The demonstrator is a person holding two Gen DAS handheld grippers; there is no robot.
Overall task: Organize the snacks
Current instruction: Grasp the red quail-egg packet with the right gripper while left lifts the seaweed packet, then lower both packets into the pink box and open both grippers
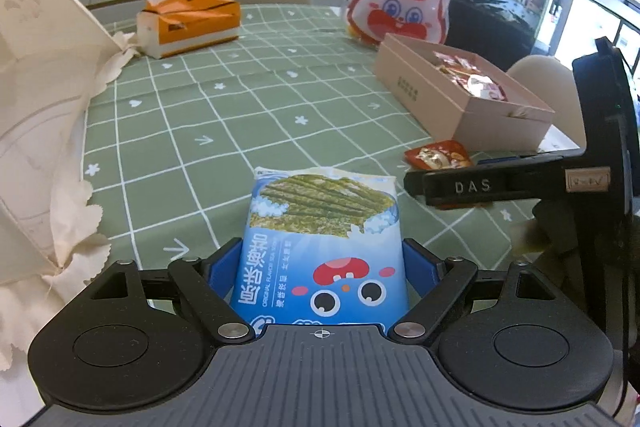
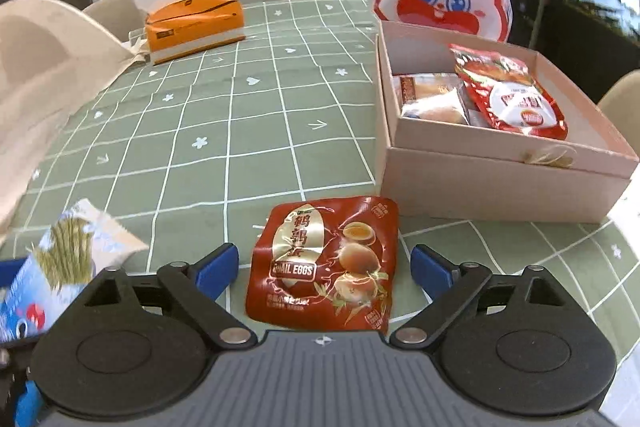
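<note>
Red "QUAIL EGGS" packet (image 2: 324, 267) between wide right jaws (untouched), left jaws gripping blue "SEA" seaweed pack (image 1: 324, 247).

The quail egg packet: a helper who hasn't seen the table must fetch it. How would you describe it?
Find the open pink box on the green checked tablecloth. On the cloth just in front of the box lies the quail egg packet, between the right gripper's open blue fingers. It is dark red, pictures brown eggs, and reads QUAIL EGGS.
</note>
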